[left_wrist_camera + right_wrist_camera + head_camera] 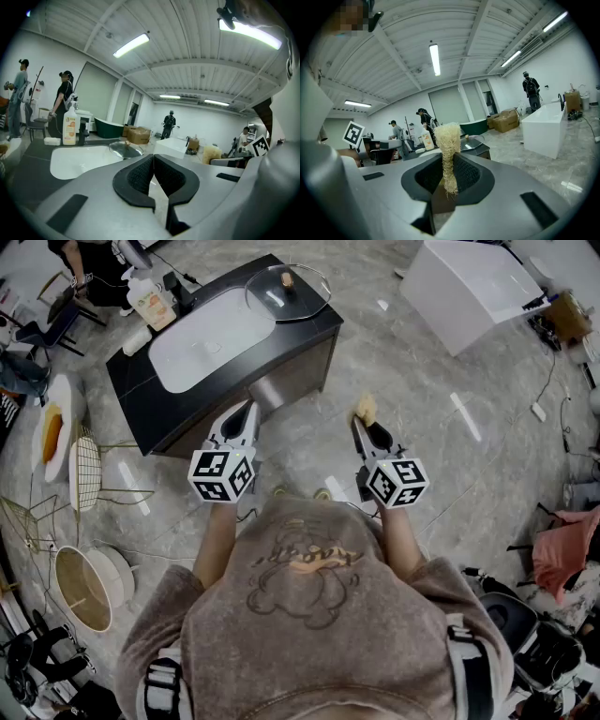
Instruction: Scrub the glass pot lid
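- Jaws of your left gripper are pressed together with nothing in them.
- Your right gripper pinches a yellow scrubber.
- The glass pot lid lies on the dark counter, right by the white sink.

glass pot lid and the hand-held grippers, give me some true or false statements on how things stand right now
1. The glass pot lid lies on the black counter beside the white sink. True.
2. The left hand-held gripper holds the lid. False: its jaws are shut on nothing, apart from the lid.
3. The right hand-held gripper grips a fibrous scrubber. True.
4. The scrubber touches the lid. False: it is held clear of the counter.
5. The soap bottle stands in the sink. False: it stands on the counter.
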The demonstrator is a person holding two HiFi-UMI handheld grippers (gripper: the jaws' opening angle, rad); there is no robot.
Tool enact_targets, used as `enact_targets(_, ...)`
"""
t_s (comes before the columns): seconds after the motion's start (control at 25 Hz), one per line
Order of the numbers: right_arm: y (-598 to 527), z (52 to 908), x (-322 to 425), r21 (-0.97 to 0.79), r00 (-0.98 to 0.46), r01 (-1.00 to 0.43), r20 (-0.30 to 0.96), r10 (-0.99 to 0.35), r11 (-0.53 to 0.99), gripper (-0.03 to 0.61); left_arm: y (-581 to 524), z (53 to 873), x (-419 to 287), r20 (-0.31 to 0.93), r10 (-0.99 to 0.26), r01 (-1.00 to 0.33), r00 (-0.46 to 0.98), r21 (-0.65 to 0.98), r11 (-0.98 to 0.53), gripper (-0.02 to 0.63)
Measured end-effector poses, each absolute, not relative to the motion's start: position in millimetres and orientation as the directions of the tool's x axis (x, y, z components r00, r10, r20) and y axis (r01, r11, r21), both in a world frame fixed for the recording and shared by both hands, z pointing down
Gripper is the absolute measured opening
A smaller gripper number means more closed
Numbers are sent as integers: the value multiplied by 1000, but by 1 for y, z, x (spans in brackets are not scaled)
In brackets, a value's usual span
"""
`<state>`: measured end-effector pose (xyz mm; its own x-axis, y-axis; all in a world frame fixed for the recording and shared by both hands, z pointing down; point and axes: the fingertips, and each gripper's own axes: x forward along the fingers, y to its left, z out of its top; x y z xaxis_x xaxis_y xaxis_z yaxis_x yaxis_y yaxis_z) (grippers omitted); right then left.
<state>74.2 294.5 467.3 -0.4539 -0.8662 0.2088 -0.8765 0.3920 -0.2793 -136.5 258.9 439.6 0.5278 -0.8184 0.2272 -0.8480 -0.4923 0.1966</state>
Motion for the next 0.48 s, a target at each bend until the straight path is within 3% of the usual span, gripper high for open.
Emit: enact_targets(0.48, 282, 472, 53, -282, -419, -891, 211, -883, 356, 57, 238, 444, -151, 227, -783, -815, 579, 185, -549, 18)
